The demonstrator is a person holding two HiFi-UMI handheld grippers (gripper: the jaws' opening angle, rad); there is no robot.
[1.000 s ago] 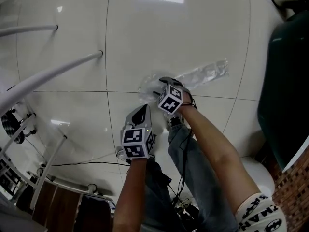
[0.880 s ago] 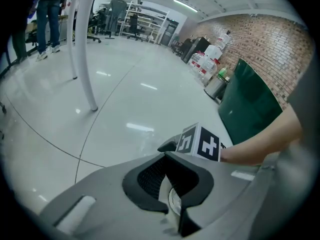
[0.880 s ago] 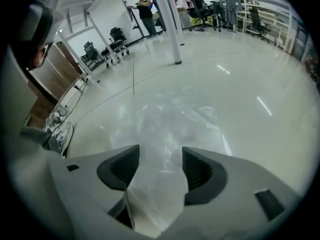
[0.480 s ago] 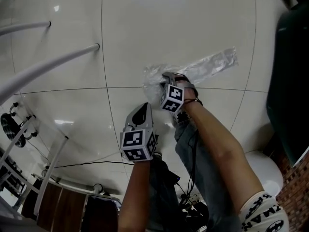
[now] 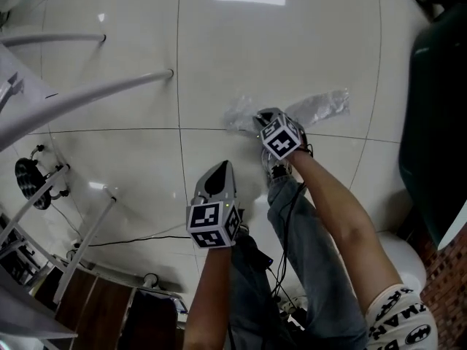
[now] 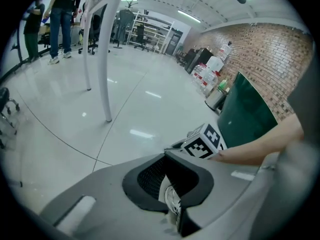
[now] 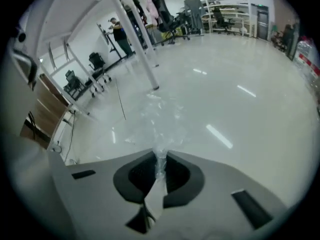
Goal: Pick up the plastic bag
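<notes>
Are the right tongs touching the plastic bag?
Touching. The right gripper view shows the right tongs, just closed, pinching a twist of the plastic bag between them.

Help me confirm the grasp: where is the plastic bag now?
Head view, right of centre: the plastic bag stretches over the white floor tiles, its near end pinched in the shut right claw.

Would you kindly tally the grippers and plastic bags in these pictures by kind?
Grippers: 2 (left gripper, right gripper)
Plastic bags: 1 (plastic bag, pinched in the right gripper)
Total: 3
</notes>
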